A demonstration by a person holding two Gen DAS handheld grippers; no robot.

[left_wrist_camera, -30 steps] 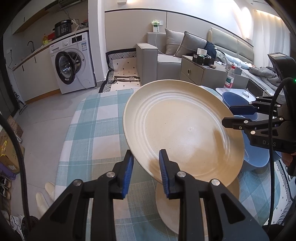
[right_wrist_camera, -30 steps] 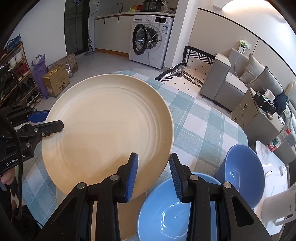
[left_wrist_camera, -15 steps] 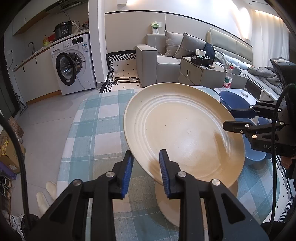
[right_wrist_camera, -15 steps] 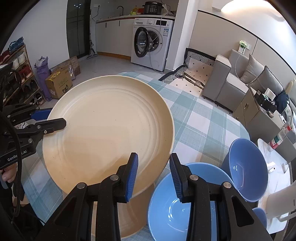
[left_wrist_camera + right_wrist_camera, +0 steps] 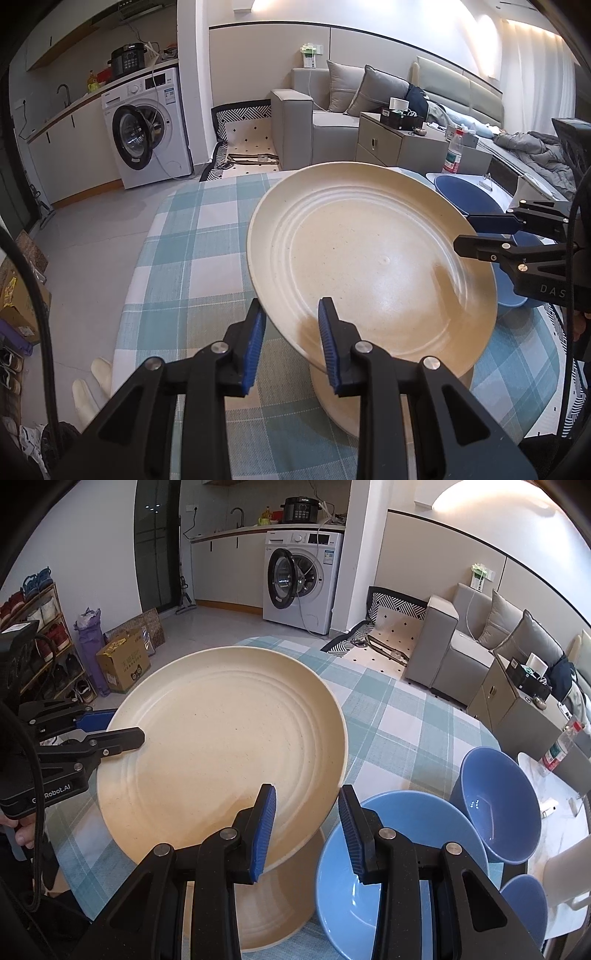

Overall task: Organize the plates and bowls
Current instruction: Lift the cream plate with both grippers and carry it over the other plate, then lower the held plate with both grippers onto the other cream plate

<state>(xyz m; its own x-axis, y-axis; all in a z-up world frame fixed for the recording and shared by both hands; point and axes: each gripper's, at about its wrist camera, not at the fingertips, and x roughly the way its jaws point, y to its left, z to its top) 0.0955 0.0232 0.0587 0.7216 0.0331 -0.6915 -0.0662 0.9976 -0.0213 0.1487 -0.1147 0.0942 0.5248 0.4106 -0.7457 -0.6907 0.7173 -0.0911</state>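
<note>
A table covered with a teal-and-white checked cloth [image 5: 192, 258] is standing in an open living space, with a washing machine [image 5: 146, 133] against the far wall and a grey sofa [image 5: 332, 110] beyond the table.

The large cream plate [image 5: 369, 258] is being held above the cloth, tilted, by both grippers at once. The left gripper [image 5: 290, 343] is gripping the plate's near rim in the left wrist view: the rim is passing between the two blue pads, one pad lying over the upper face and the other under the rim, so the jaws are standing narrow and clamped on the plate. In the same view the right gripper [image 5: 480, 236] is reaching in from the right and is pinching the opposite rim.

In the right wrist view the right gripper [image 5: 306, 823] is holding the plate's [image 5: 221, 746] lower right rim between its pads, jaws narrow and clamped. The left gripper [image 5: 118, 727] is entering from the left, with one finger lying on the plate's upper face.

A second cream plate [image 5: 280, 893] is lying flat on the cloth directly beneath the held plate. A wide light-blue bowl [image 5: 354, 897] is sitting just beside it on the right, under the right gripper's right finger. A deeper blue bowl [image 5: 498, 797] is standing tilted behind it, and a third blue bowl [image 5: 524, 901] is showing partly at the lower right edge.
</note>
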